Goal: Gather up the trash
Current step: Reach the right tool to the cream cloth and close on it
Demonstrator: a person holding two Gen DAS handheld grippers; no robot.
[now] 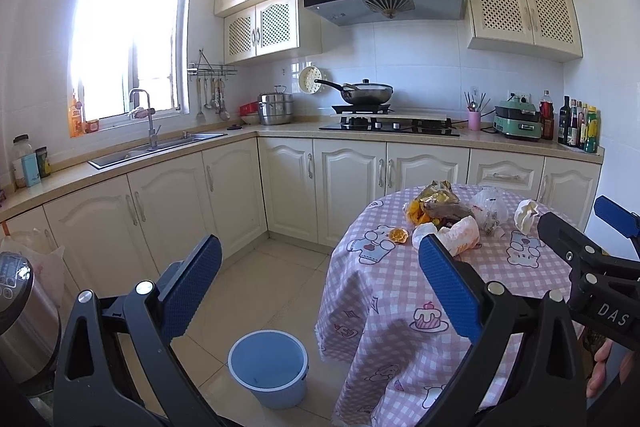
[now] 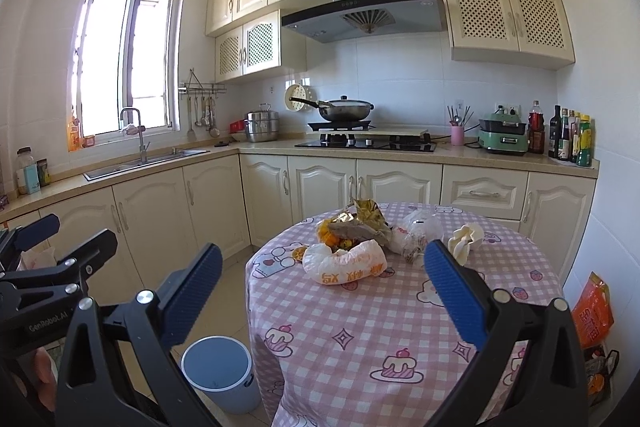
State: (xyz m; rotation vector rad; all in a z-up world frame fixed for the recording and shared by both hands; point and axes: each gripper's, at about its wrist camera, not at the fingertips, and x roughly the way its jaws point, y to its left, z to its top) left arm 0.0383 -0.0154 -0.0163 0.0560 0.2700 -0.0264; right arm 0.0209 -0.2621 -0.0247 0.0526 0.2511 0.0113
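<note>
Left claw [image 1: 320,291]: fingers spread wide, nothing between them. It is held above the floor, beside the left edge of the round worktop [image 1: 400,307], which carries a pink checked cloth. The blue bucket [image 1: 267,367] stands on the floor tiles below the gap between the fingers, close against the hanging cloth.

Right claw [image 2: 323,297]: fingers likewise wide apart and empty, held over the near part of the worktop [image 2: 360,347].

The trash lies in a cluster on the far half of the worktop, ahead of both claws and touched by neither. Items noted in the right wrist view:
- white bag with orange print [image 2: 346,265], nearest the right claw, lying between its fingertips as seen;
- crumpled gold wrapper [image 2: 364,217] behind it, over orange peel [image 2: 334,237];
- clear plastic bag [image 2: 418,233] to the right of these;
- crumpled white paper [image 2: 464,237] furthest right, just behind the right fingertip.

In the left wrist view a separate piece of orange peel [image 1: 398,235] lies on the cloth left of the heap.

The bucket [image 2: 218,371] also shows in the right wrist view, on the floor at the worktop's left side.
</note>
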